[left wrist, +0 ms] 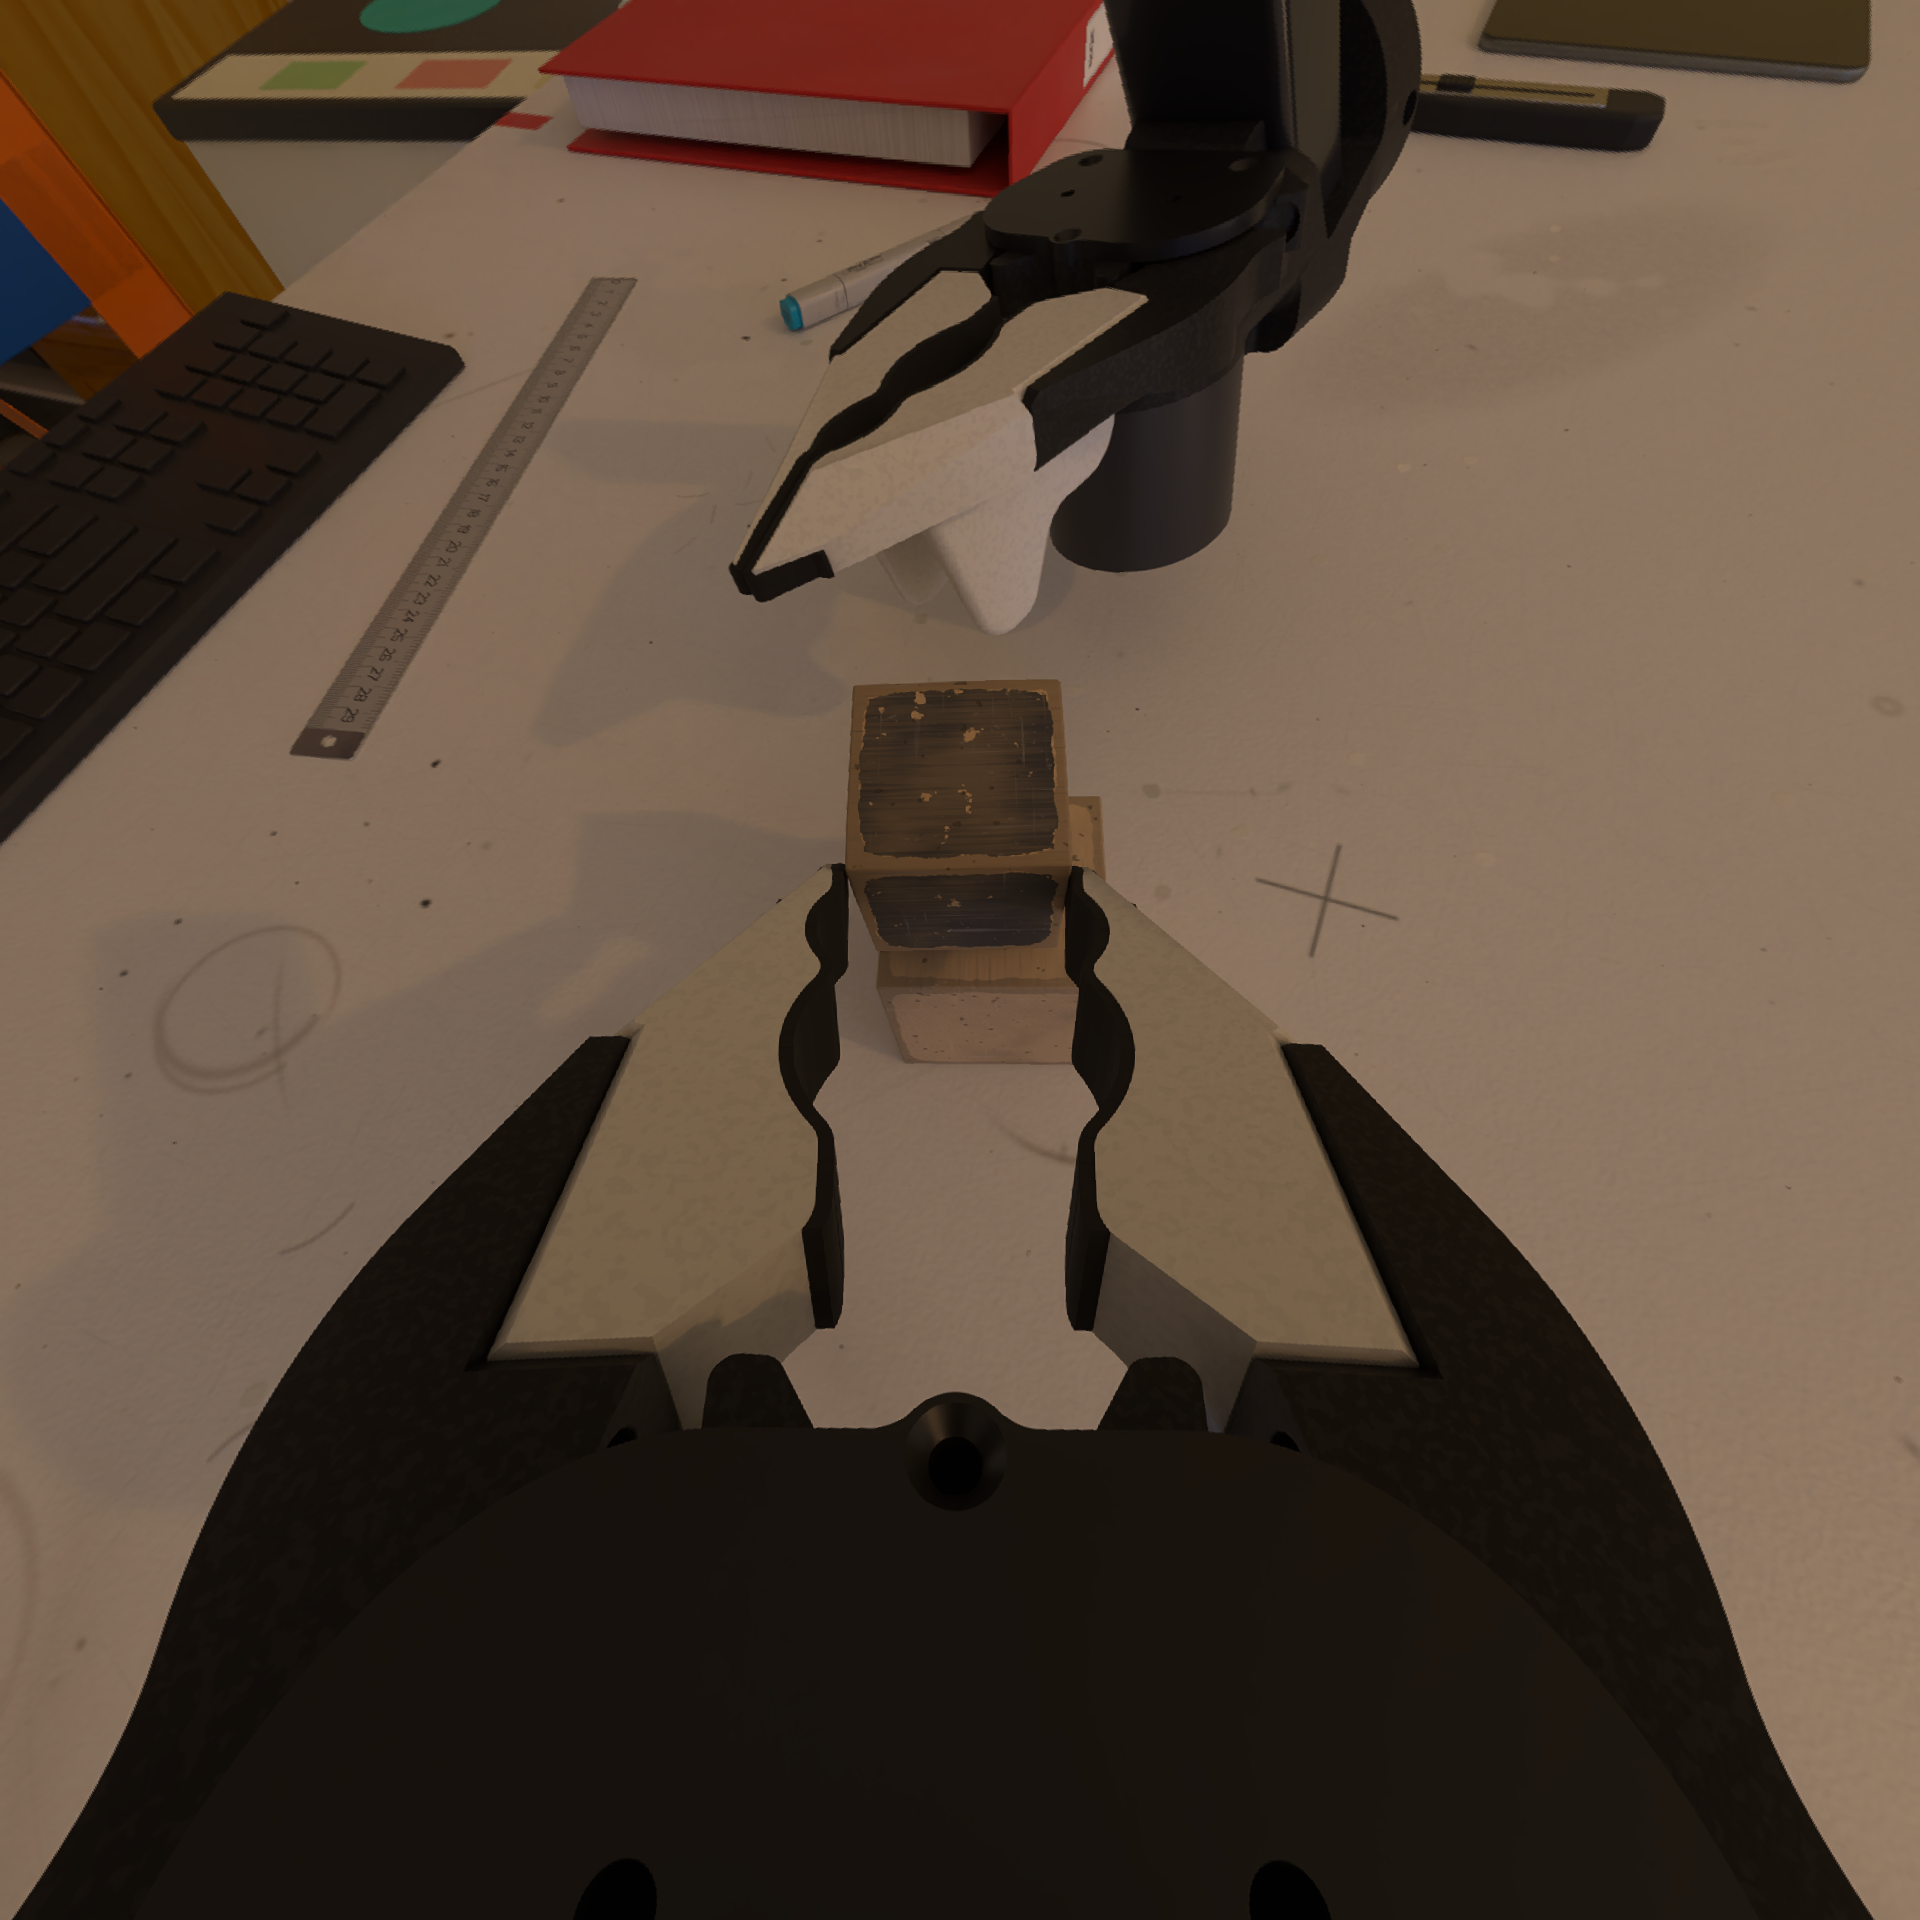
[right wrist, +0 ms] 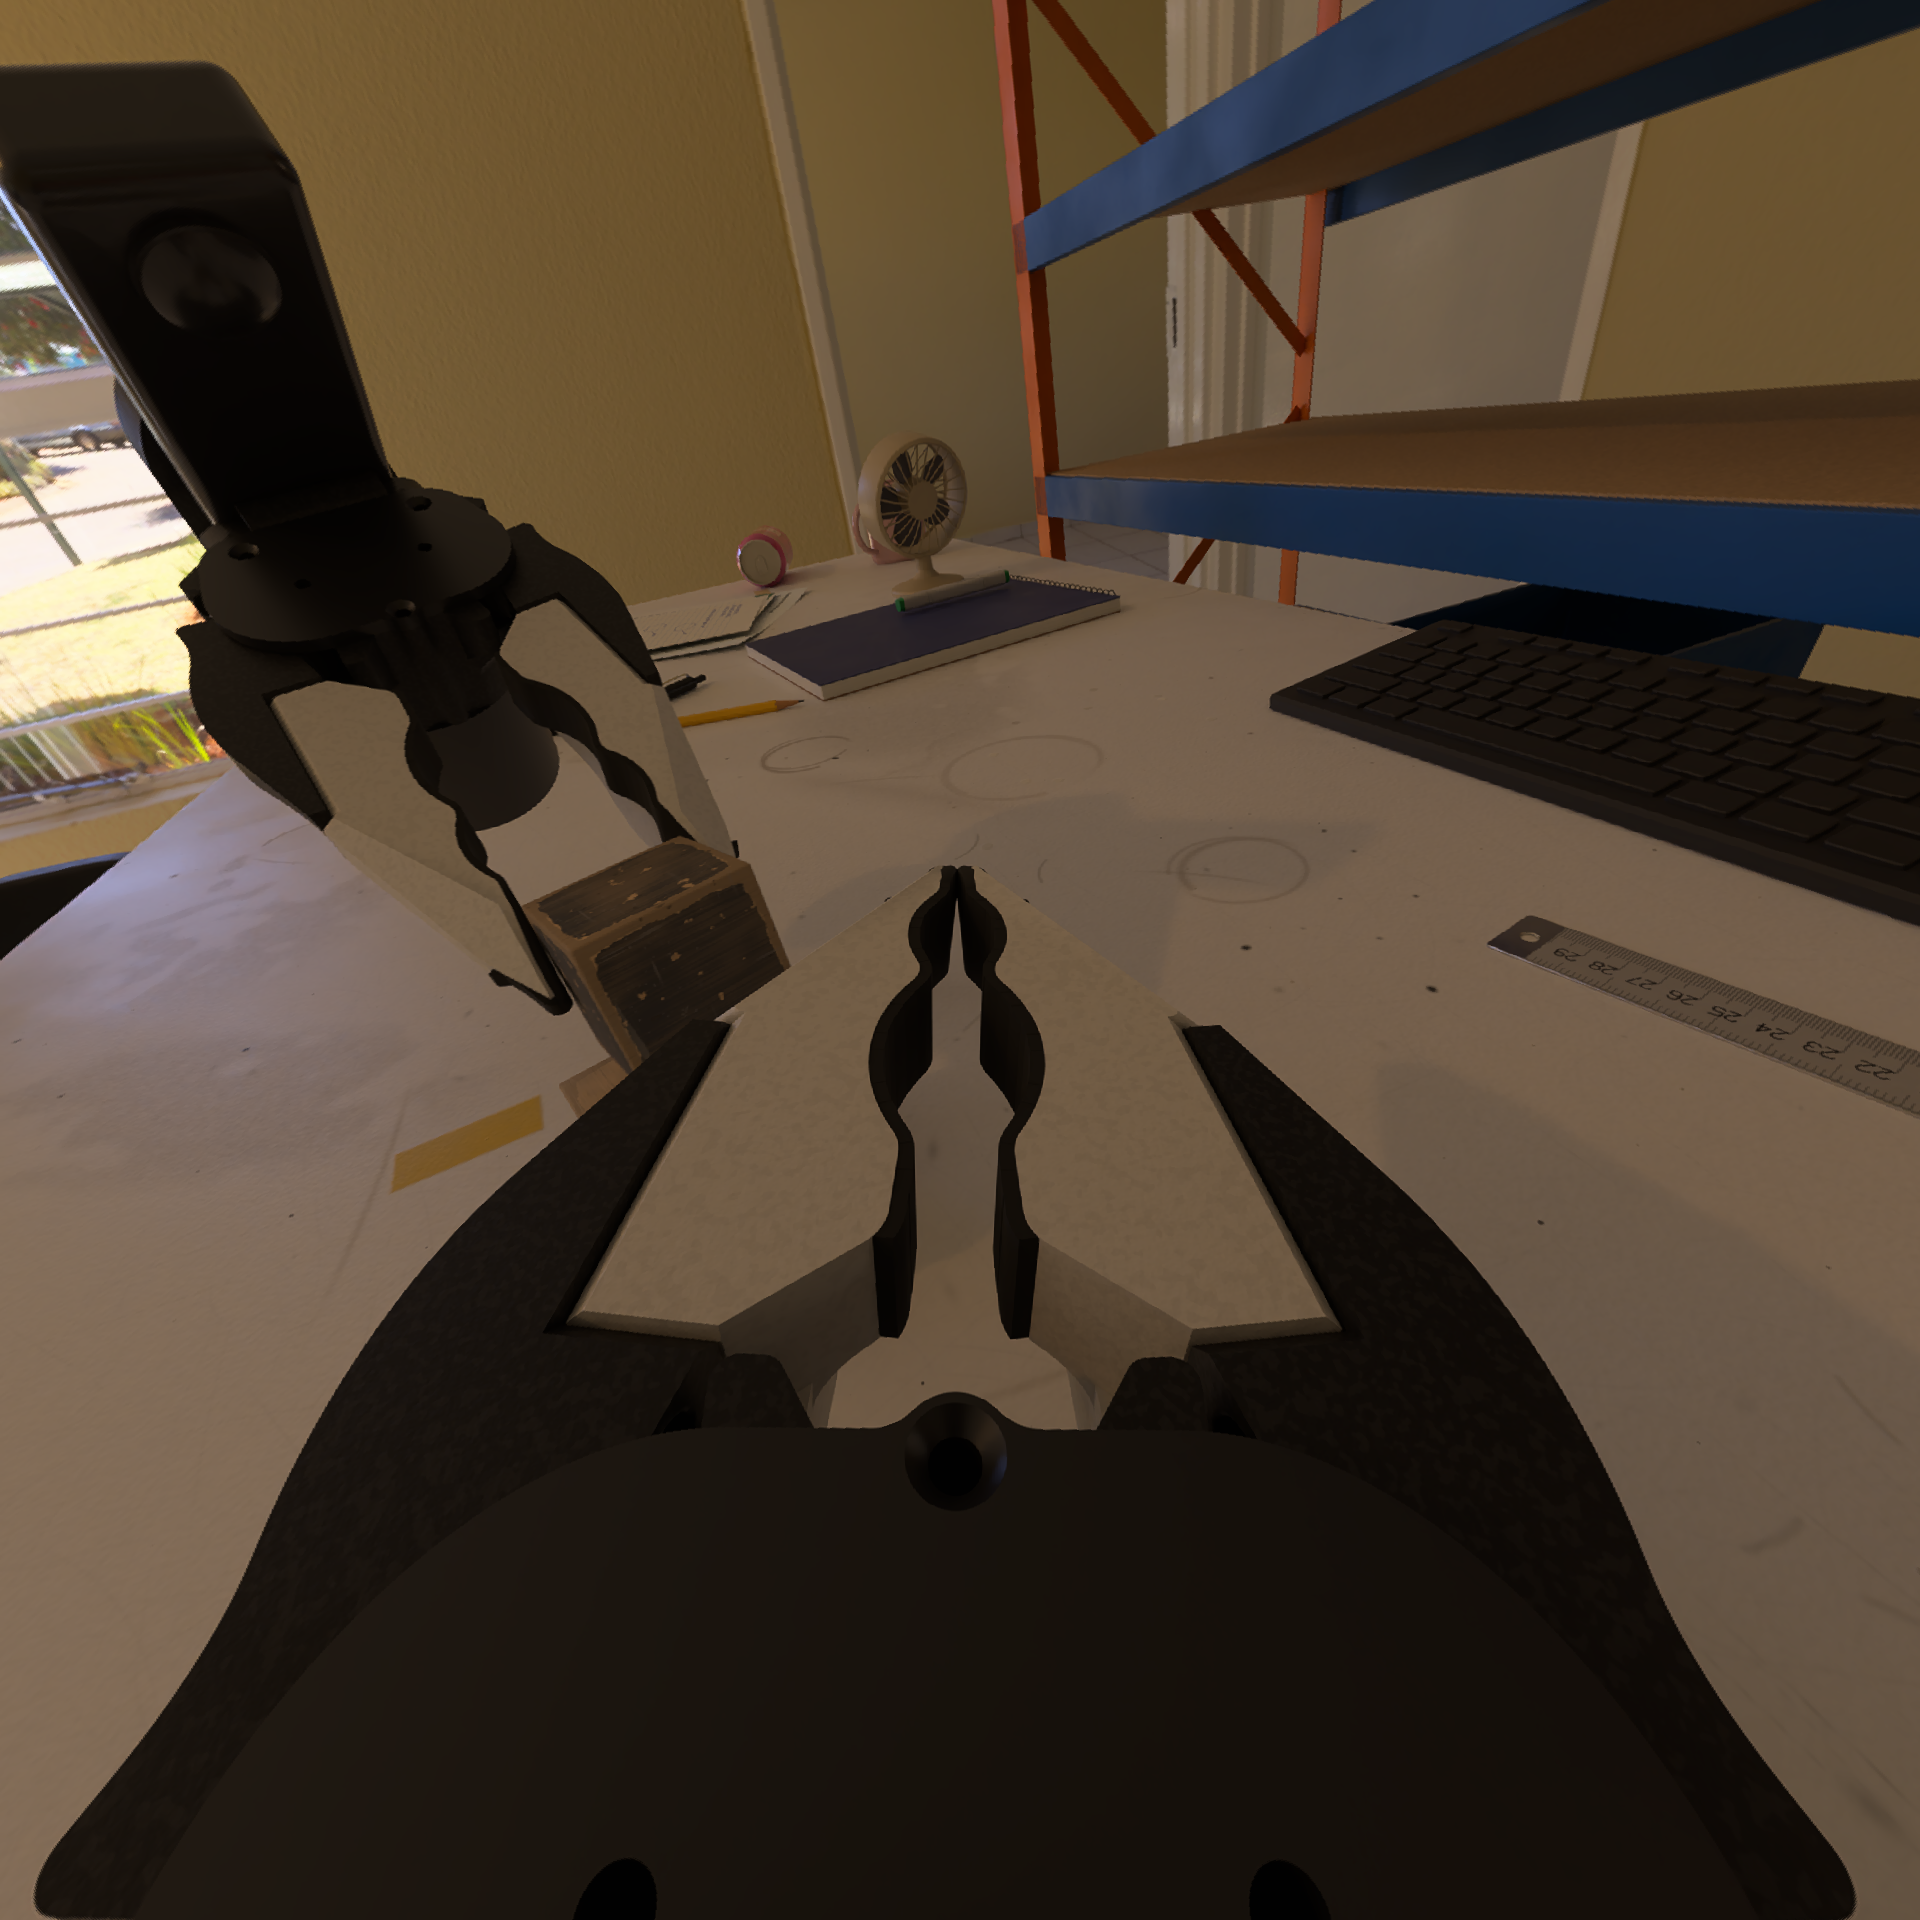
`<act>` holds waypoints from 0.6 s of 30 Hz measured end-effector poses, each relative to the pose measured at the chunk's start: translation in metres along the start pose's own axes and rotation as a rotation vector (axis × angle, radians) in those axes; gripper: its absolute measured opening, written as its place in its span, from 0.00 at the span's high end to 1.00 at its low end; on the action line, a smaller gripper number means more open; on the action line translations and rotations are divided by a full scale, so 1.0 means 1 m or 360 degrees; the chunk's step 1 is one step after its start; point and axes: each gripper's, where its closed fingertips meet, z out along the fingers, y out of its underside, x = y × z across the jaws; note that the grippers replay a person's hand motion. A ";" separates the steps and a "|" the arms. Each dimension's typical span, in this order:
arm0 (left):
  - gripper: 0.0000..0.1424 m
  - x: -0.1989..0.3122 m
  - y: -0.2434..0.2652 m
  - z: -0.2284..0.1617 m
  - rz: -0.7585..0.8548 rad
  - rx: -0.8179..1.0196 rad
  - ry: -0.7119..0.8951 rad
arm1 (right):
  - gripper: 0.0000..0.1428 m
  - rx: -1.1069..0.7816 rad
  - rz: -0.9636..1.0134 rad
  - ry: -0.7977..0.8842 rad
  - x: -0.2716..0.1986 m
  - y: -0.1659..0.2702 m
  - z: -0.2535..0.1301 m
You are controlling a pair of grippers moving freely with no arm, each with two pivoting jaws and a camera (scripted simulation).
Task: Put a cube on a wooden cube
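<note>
White scuffed desk (left wrist: 1558, 623) in a yellow-walled room, blue-and-orange shelving rack (right wrist: 1455, 499) behind, black keyboard (left wrist: 156, 499) and steel ruler (left wrist: 468, 520) off to the side. Left gripper (left wrist: 956, 894) clamps the dark-painted worn wooden cube (left wrist: 956, 769), which sits on or just above the pale plain wooden cube (left wrist: 982, 1013), slightly offset. Judgement: square up the edges, settle flat, then release slowly and lift straight off. Right gripper (right wrist: 958, 881) idles beside the stack, pinched together, holding nothing. No containers visible.
</note>
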 end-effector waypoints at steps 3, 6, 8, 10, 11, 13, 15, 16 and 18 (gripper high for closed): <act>0.71 0.001 0.000 -0.001 0.0013 -0.0036 -0.0020 | 1.00 0.0012 -0.0006 0.0004 0.000 0.000 0.000; 0.71 0.000 -0.001 -0.001 0.0009 -0.0049 -0.0046 | 1.00 -0.0004 0.0005 -0.0001 0.000 0.000 0.001; 0.71 0.002 -0.001 0.000 0.0017 -0.0053 -0.0043 | 1.00 0.0001 0.0010 -0.0009 0.000 0.000 0.002; 0.71 0.003 0.000 0.002 0.0023 -0.0077 -0.0043 | 1.00 -0.0003 0.0012 -0.0016 0.000 0.000 0.003; 0.71 0.003 0.001 0.003 0.0022 -0.0092 -0.0045 | 1.00 -0.0002 0.0013 -0.0018 0.001 0.000 0.003; 0.71 0.004 0.005 0.005 0.0020 -0.0128 -0.0045 | 1.00 -0.0003 0.0019 -0.0019 0.001 0.000 0.003; 0.71 0.005 0.006 0.006 0.0021 -0.0141 -0.0041 | 1.00 -0.0003 0.0020 -0.0018 0.001 0.000 0.003; 0.71 0.005 0.006 0.006 0.0011 -0.0142 -0.0036 | 1.00 -0.0004 0.0020 -0.0018 0.001 0.000 0.003; 0.71 0.006 0.006 0.007 0.0002 -0.0145 -0.0033 | 1.00 -0.0003 0.0022 -0.0018 0.001 0.000 0.003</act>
